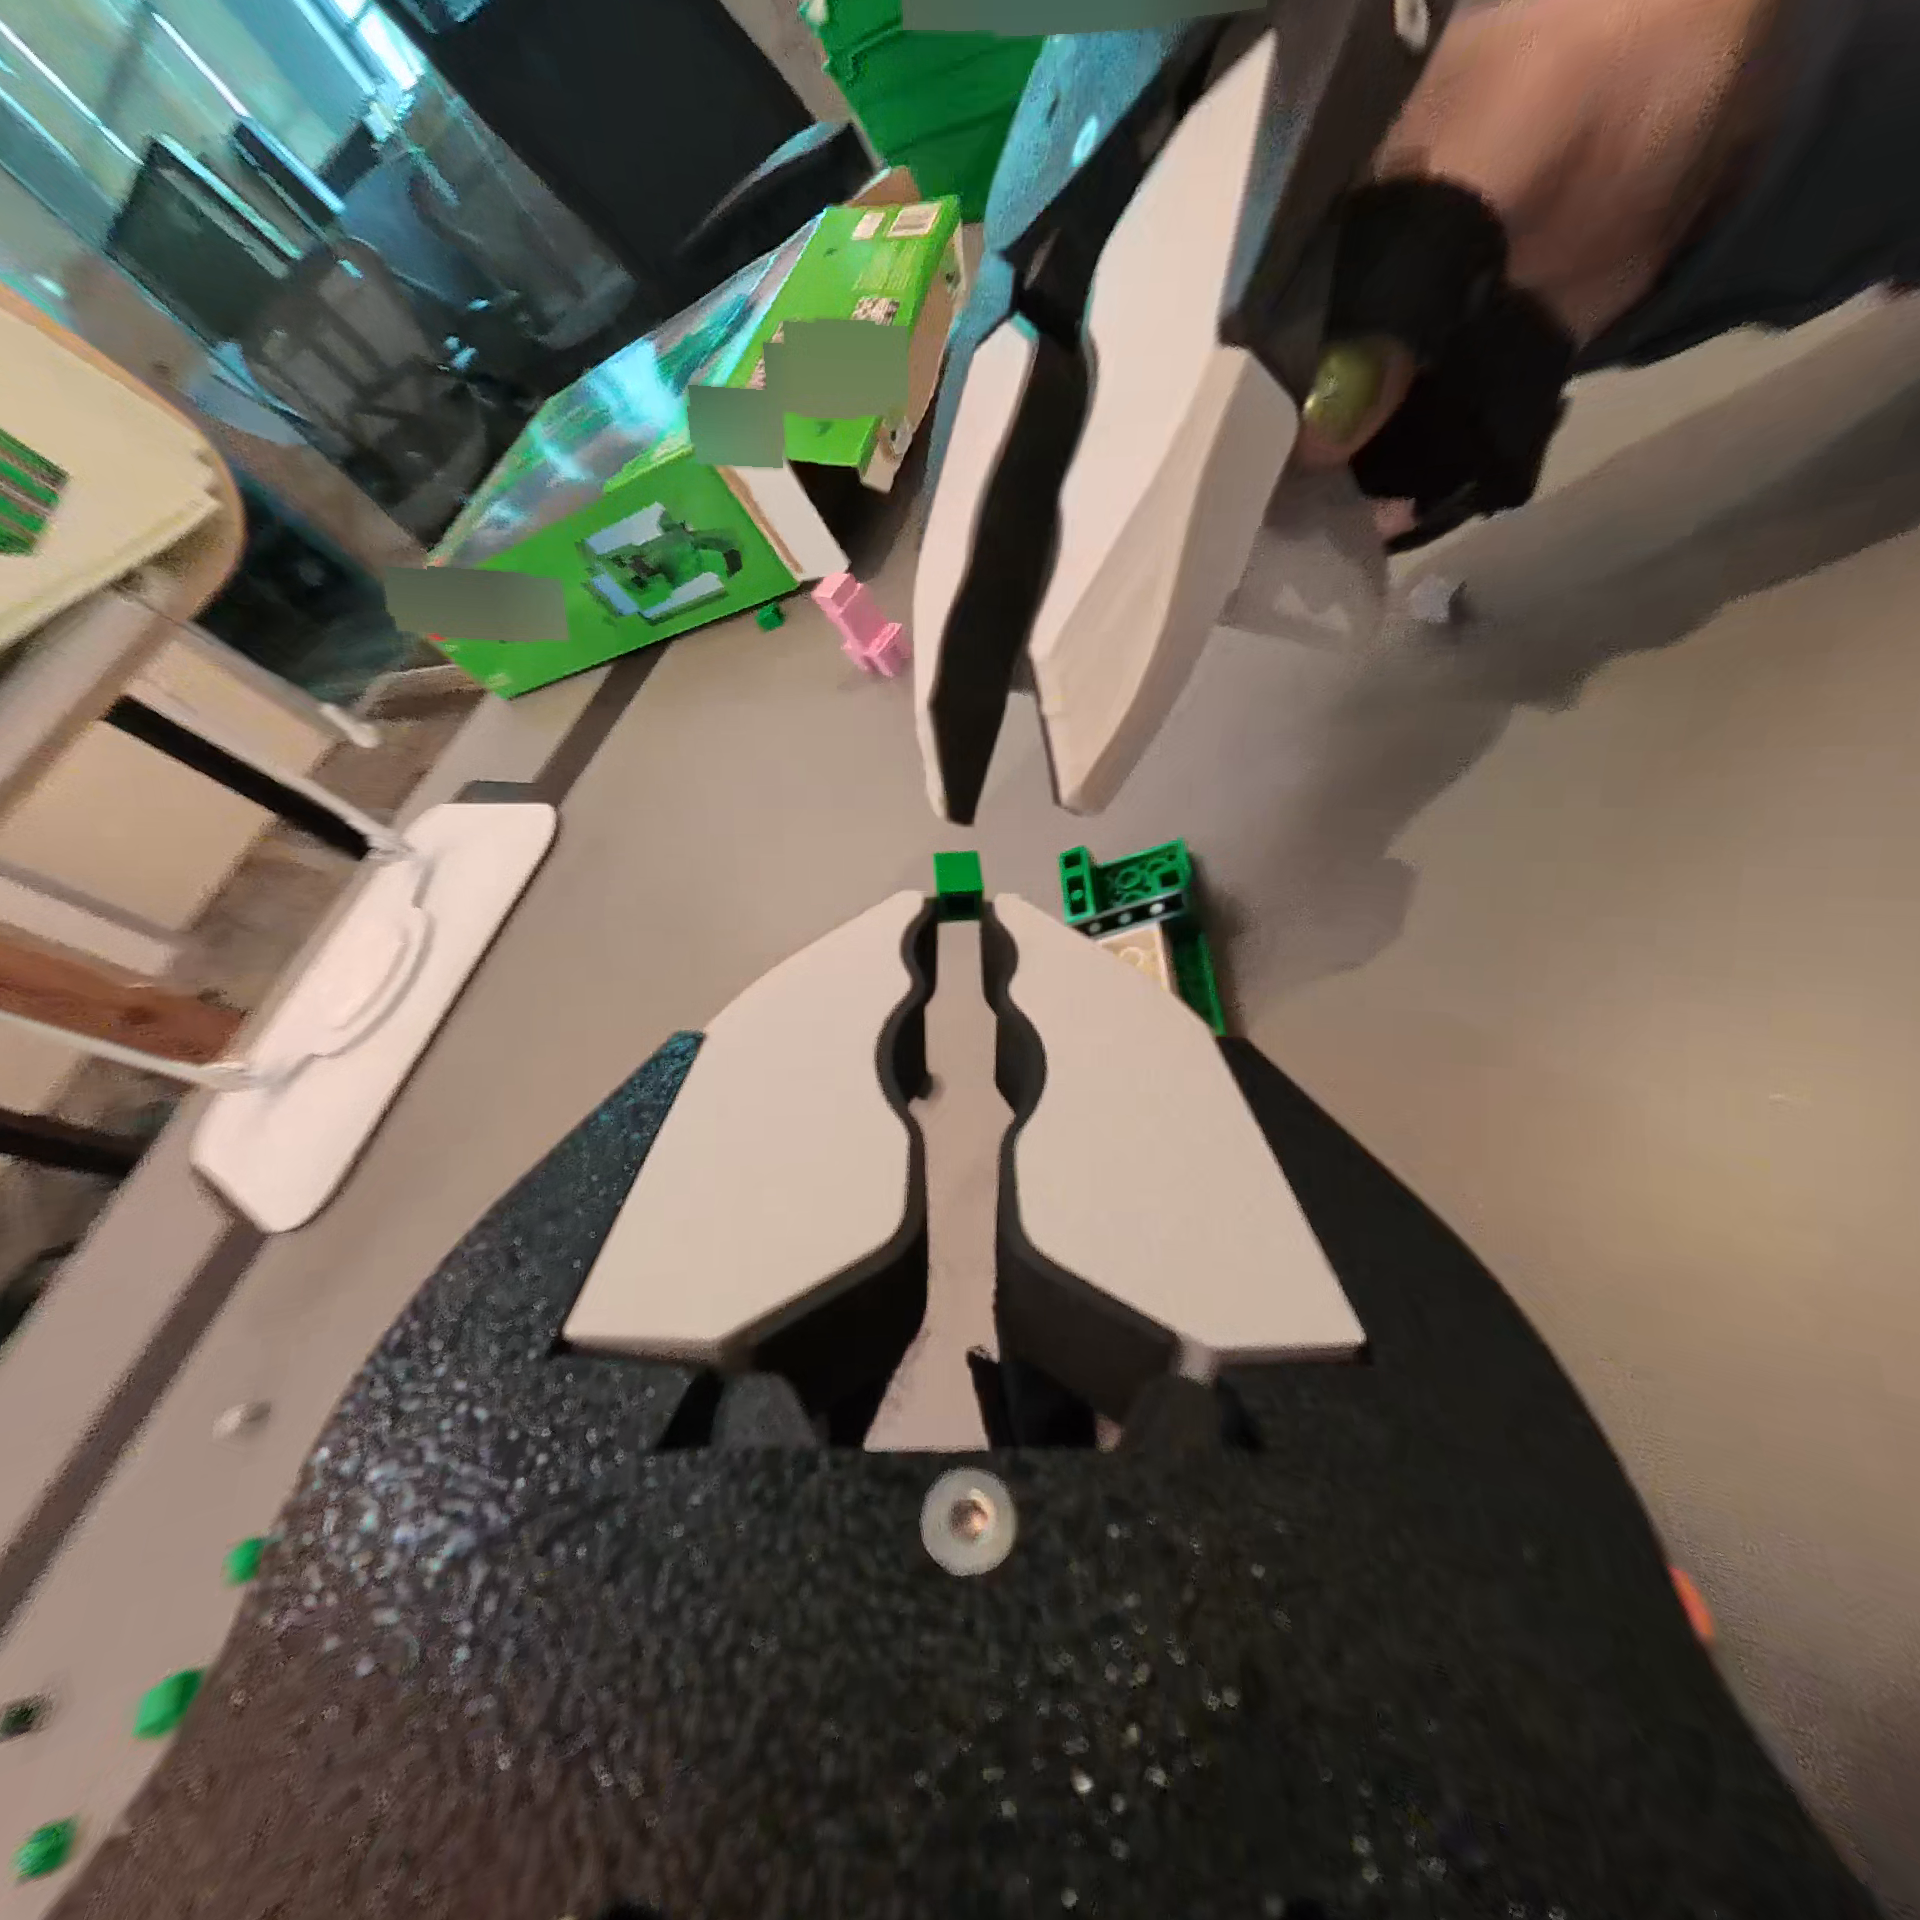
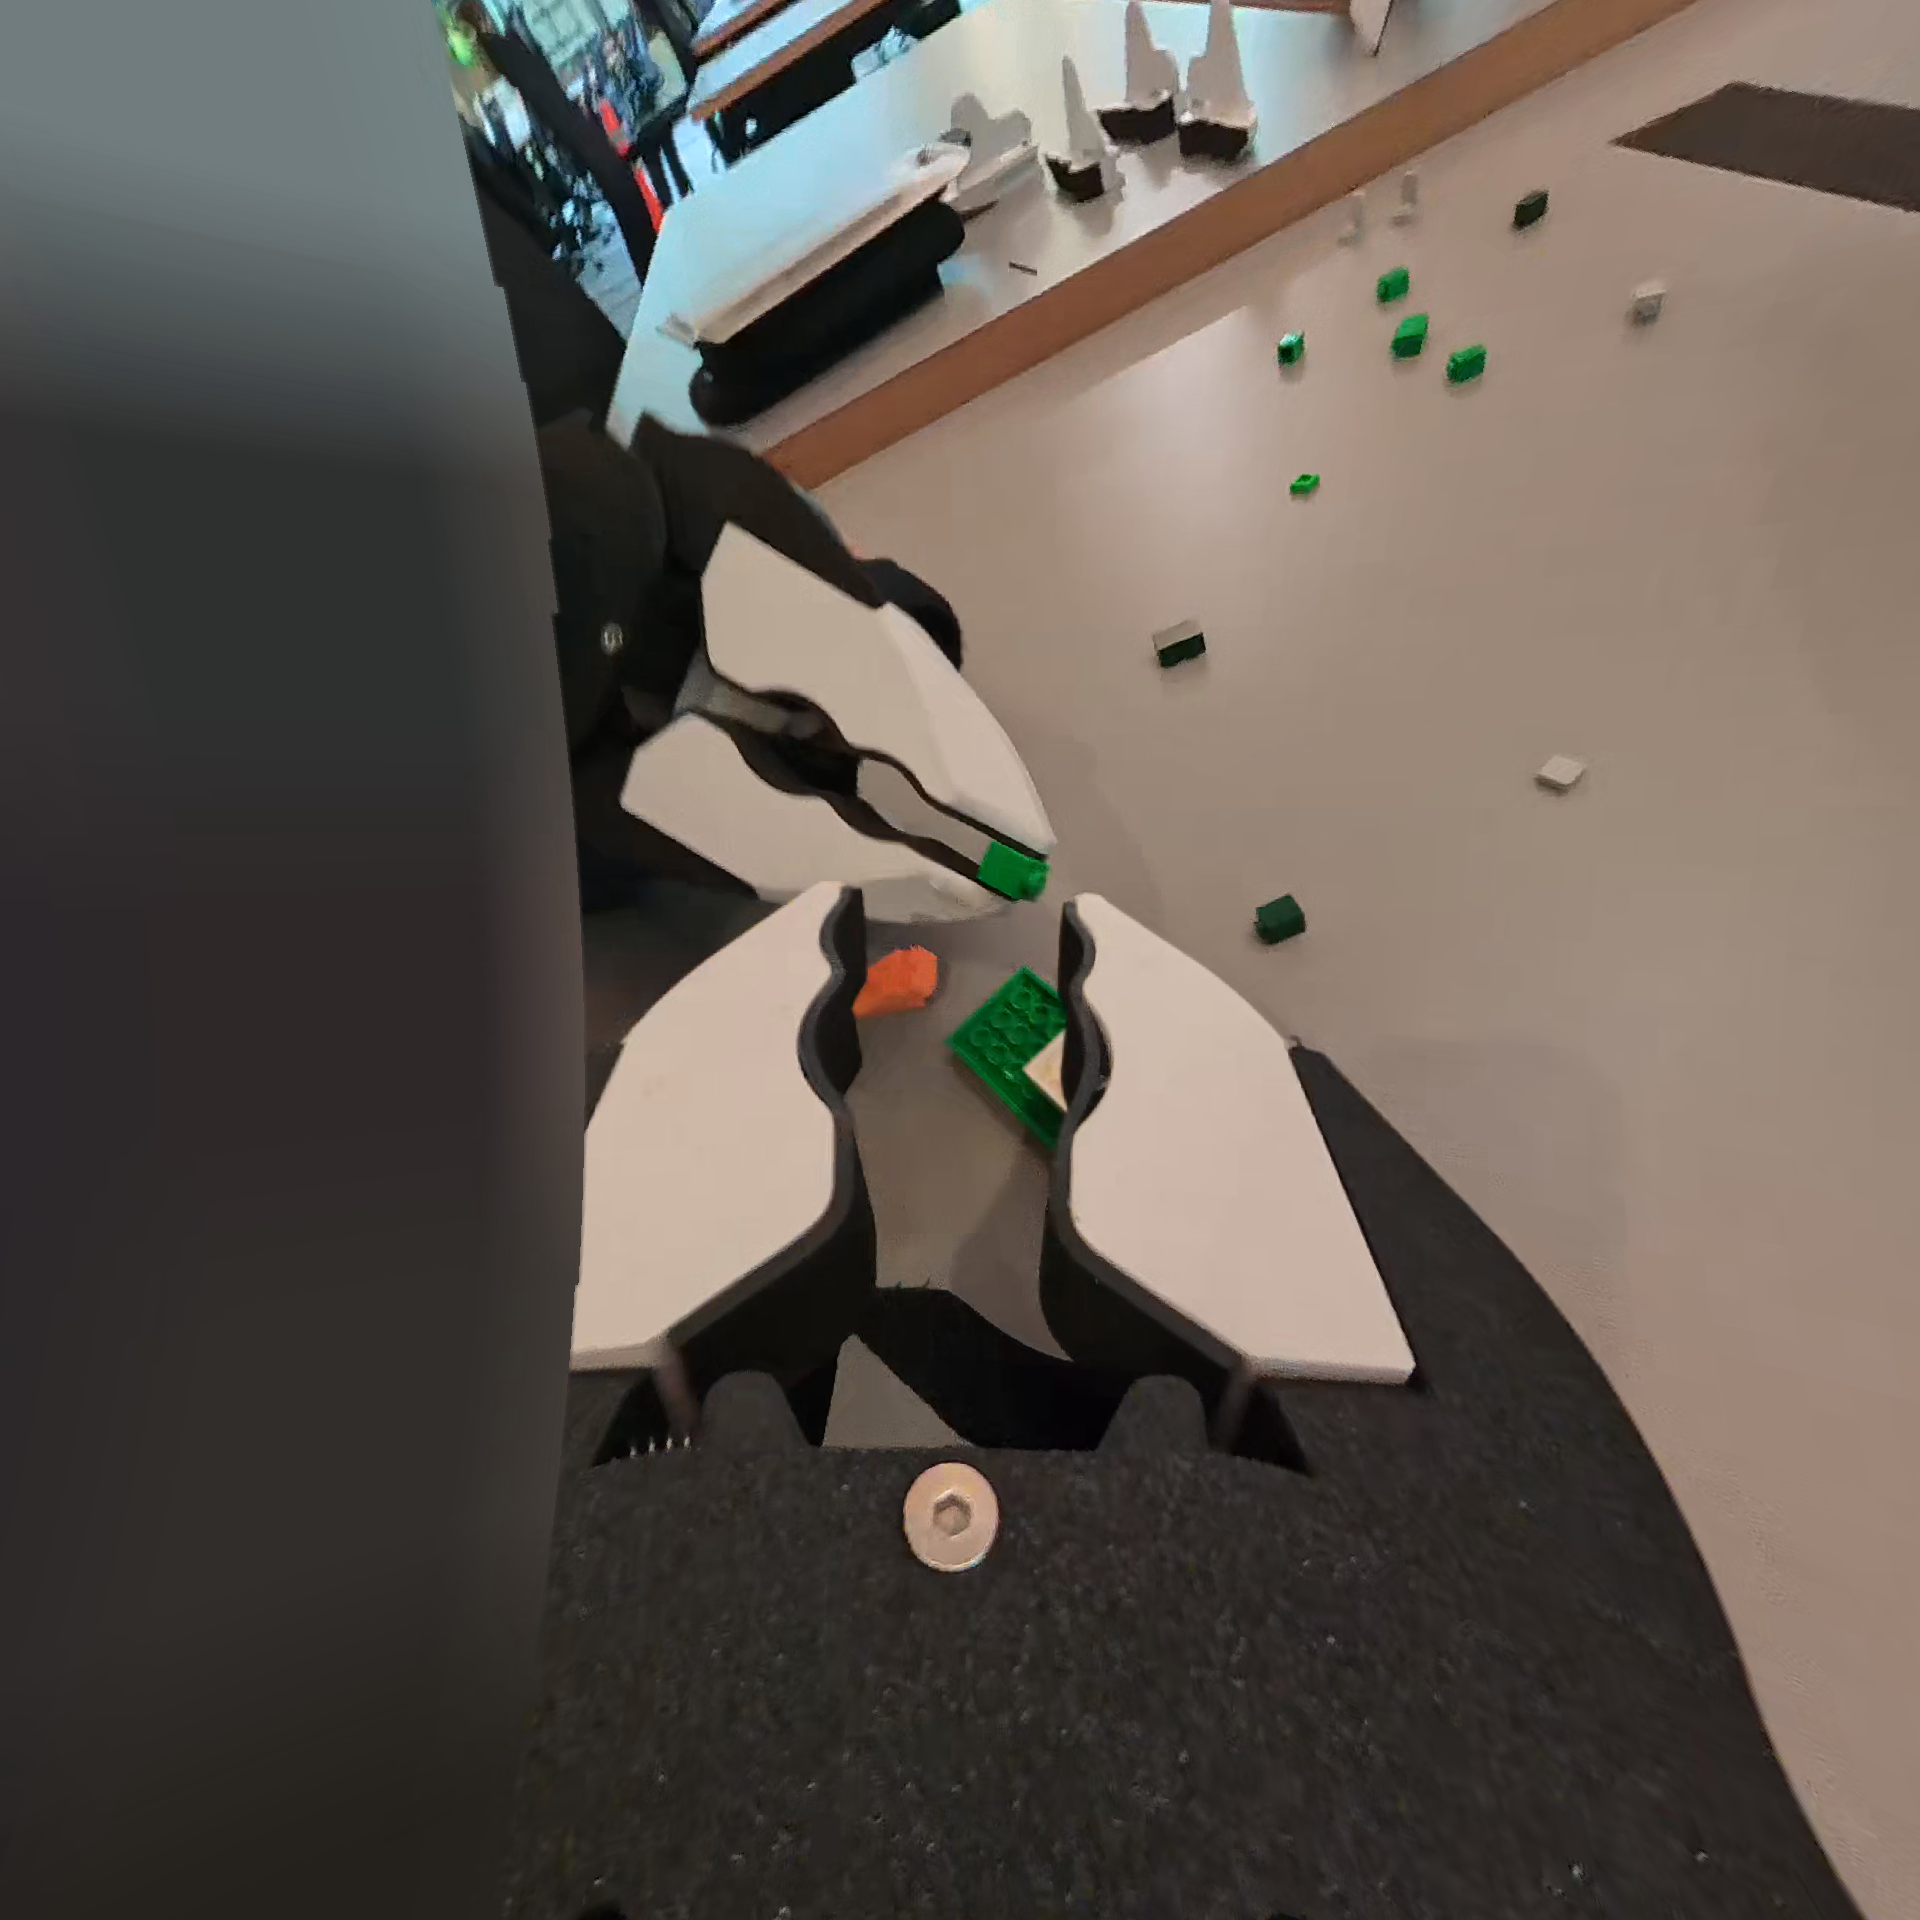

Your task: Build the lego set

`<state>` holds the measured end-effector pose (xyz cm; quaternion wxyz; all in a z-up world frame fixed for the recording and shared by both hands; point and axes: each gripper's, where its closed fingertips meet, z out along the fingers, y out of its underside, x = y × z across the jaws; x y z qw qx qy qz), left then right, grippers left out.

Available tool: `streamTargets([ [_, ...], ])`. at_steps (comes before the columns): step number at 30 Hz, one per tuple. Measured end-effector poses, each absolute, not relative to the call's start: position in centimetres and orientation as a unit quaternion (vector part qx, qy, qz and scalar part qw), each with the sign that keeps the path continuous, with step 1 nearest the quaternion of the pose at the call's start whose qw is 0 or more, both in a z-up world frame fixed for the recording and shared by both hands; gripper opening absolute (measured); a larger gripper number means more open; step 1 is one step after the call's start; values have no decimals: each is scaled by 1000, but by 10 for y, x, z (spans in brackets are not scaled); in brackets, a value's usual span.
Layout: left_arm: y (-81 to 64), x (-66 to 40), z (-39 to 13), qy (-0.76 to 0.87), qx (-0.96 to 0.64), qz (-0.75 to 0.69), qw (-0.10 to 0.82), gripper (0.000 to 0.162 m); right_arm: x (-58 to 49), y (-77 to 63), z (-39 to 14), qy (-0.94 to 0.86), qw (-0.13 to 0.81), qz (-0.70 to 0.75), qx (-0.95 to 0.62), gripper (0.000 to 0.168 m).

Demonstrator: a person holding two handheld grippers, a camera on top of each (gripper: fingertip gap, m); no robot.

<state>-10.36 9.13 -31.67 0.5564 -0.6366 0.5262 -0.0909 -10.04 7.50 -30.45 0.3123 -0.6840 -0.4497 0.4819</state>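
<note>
My left gripper (image 1: pixel 957 906) is shut on a small green brick (image 1: pixel 957 878) and holds it just above the grey table. The brick also shows in the right wrist view (image 2: pixel 1006 869), pinched at the fingertips. A green plate assembly with a tan part (image 1: pixel 1132 896) lies on the table just right of the brick; it also shows in the right wrist view (image 2: pixel 1013 1039). My right gripper (image 2: pixel 961 912) is open and empty, hovering over the assembly. In the left wrist view it (image 1: pixel 1013 805) points down from above, tips close to the held brick.
A green set box (image 1: pixel 665 499) and a pink piece (image 1: pixel 868 623) lie at the back. A white flat pad (image 1: pixel 374 997) sits at the left edge. An orange piece (image 2: pixel 896 985) lies beside the assembly. Loose green bricks (image 2: pixel 1408 335), a dark green brick (image 2: pixel 1278 920) and a white tile (image 2: pixel 1558 774) are scattered to the right.
</note>
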Motion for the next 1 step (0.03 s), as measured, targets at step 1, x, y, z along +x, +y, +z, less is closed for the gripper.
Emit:
streamTargets([
  [1, 92, -103, -317, 532, -634, -68, 558, 7, -102, 76, -303, -435, 320, 482, -690, 32],
])
